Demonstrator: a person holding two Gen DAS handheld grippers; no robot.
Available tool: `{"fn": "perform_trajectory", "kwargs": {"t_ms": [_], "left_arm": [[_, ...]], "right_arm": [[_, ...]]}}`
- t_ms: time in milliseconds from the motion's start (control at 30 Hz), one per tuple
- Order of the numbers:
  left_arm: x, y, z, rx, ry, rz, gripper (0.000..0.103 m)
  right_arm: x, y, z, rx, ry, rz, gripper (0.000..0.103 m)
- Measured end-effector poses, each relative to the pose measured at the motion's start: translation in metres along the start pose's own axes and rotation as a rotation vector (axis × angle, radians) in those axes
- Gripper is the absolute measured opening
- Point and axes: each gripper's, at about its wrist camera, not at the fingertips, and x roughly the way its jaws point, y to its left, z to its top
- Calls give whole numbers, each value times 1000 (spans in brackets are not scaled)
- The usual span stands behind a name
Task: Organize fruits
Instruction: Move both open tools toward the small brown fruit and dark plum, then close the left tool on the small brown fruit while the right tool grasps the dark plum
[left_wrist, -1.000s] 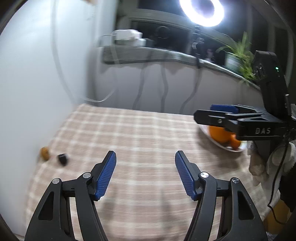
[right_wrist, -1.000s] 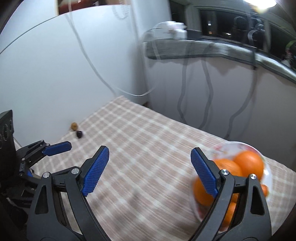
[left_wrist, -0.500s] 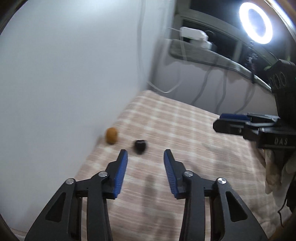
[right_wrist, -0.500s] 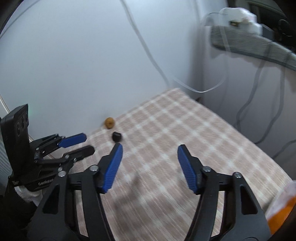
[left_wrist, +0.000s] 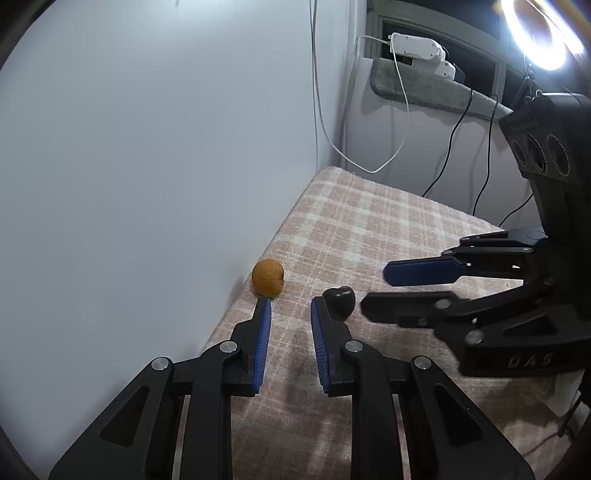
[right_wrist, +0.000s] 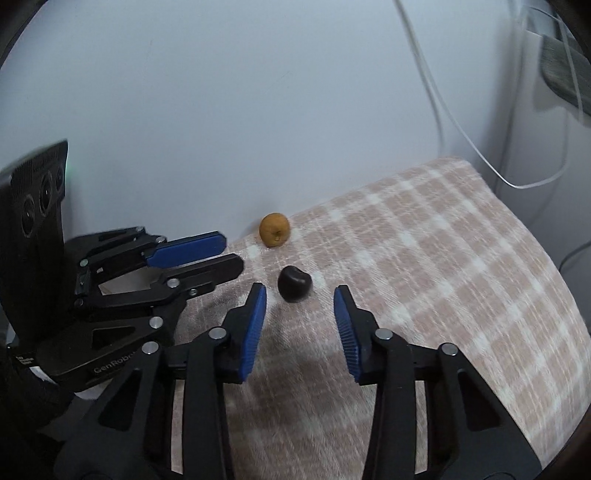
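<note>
- The left claw (left_wrist: 290, 304) points down at a worktop covered with a pink-and-white checked cloth (left_wrist: 388, 229). Its jaws are narrow and closing, with only bare cloth between the blue pads.
- A small round brown fruit (left_wrist: 267, 277) sits on the cloth at the foot of the white wall (left_wrist: 147, 147), just beyond the tip of the left claw's left finger and not gripped.
- A small dark, nearly black fruit (left_wrist: 340, 301) lies just beside the tip of the left claw's right finger, outside the gap. Whether it touches that finger is hard to tell.
- The right claw (right_wrist: 300, 295) also points down at the cloth. Its jaws stand moderately apart and are closing; the dark fruit (right_wrist: 294, 283) lies just ahead of the fingertips, in line with the gap and nearer the left pad, with neither pad pressing on it.
- In the right wrist view the brown fruit (right_wrist: 274, 229) sits farther back against the wall, near the dark one but apart from it.
- Each claw shows in the other's view: the right one (left_wrist: 373, 291) reaches in from the right towards the dark fruit, and the left one (right_wrist: 232, 254) comes in from the left.
- White cables (left_wrist: 399, 110) hang down the wall, a grey shelf (left_wrist: 424, 85) carries a white box, and a ring light (left_wrist: 535, 33) glows at the top right.
</note>
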Motion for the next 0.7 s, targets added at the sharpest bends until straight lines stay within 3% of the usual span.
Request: {"fn": "perform_trajectory", "kwargs": {"t_ms": [233,367,700], "left_arm": [[8,0,2,17,19,12,18],[12,1,4,20,24,13,18],[27,2,14,23,28,57,18]], "right_arm": [[25,5,7,-37,38,7,35],[33,8,7,-39,57,13,23],[29,-9,4,10,44,16,22]]}}
